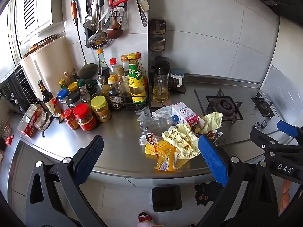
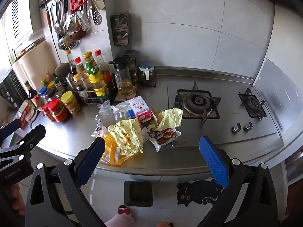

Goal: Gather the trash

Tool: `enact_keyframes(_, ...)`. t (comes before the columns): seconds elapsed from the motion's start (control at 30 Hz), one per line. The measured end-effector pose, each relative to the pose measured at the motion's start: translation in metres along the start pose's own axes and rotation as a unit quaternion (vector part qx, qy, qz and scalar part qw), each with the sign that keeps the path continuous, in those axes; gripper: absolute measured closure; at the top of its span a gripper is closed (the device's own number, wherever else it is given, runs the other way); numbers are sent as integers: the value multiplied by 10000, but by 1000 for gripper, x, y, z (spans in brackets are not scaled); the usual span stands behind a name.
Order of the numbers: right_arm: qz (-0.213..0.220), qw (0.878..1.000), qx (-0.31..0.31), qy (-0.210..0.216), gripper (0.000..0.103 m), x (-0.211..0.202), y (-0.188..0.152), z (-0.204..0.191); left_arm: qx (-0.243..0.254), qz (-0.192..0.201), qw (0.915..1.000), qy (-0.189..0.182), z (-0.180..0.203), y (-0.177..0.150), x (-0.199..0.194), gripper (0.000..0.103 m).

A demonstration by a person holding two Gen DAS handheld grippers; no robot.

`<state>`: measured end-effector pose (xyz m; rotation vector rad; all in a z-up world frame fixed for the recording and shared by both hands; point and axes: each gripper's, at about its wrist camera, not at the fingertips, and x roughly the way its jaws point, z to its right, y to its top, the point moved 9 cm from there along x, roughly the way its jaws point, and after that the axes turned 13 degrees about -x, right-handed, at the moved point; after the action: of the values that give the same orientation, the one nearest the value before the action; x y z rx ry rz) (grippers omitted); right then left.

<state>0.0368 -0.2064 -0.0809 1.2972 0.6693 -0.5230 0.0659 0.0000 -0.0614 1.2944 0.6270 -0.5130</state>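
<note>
The steel counter (image 1: 117,132) carries a trash pile (image 1: 176,130) beside the gas hob (image 2: 198,102), lying ahead of both grippers and untouched. The left gripper (image 1: 151,157) and right gripper (image 2: 151,158) hover spread wide, empty. A black bin (image 2: 138,193) stands on the floor below; its contents are unclear.

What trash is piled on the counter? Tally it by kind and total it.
Yellow crumpled papers: 2
Milk carton: 1
Clear plastic bottle: 1
Clear plastic bag: 1
Printed snack wrappers: 3
Yellow gridded piece: 1
Total: 9 showing; more may hide underneath.
</note>
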Motion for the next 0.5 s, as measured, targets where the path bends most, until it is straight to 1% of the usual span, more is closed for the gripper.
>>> enact_keyframes(0.23, 22, 10000, -1, 4, 3, -1, 0, 0, 53, 16, 9999, 106, 2, 0, 3, 8)
enact_keyframes(0.27, 20, 10000, -5, -3, 3, -1, 0, 0, -6, 39, 10000, 6, 3, 5, -3, 8)
enact_keyframes(0.5, 34, 10000, 19, 2, 3, -2, 1, 1, 0, 54, 10000, 10, 6, 7, -5, 8)
